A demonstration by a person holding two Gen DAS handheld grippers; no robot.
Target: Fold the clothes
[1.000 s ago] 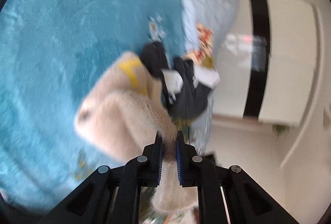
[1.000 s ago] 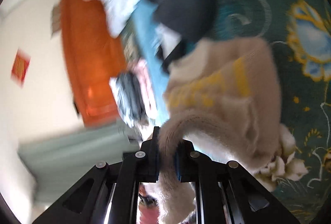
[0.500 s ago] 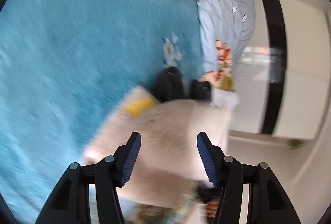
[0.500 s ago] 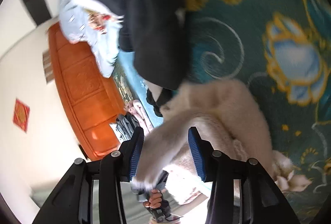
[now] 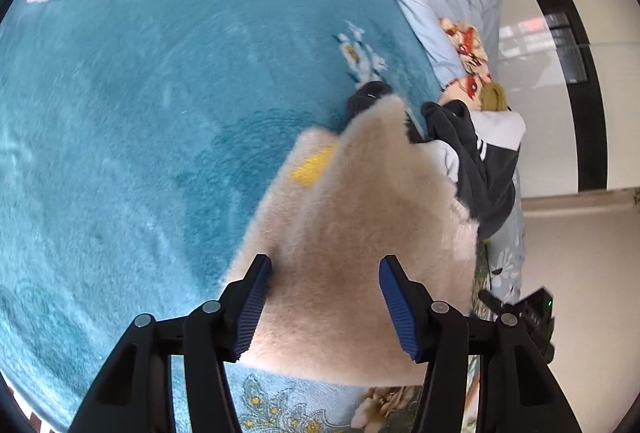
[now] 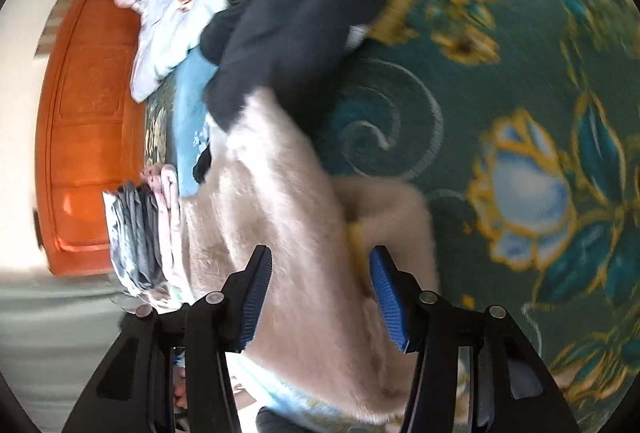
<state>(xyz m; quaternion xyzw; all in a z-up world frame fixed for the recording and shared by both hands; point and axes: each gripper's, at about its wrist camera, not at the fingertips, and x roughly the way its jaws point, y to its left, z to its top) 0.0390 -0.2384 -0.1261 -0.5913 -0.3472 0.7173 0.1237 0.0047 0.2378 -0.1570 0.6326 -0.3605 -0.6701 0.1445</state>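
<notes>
The black plastic left gripper (image 5: 325, 303) and matching right gripper (image 6: 320, 296) each had two angular fingers with ribbed blue pads (image 5: 253, 307) and round silver screws (image 5: 211, 307).

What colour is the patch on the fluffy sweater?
Yellow patch on the beige sweater; clearest in the left wrist view.

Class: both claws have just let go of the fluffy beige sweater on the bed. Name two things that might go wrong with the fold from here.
1. The beige sweater lies against the dark garment; the next grasp by the left claw might catch both.
2. A sweater flap sits bunched by the open right claw, so pressing down now may set a crooked fold.
</notes>
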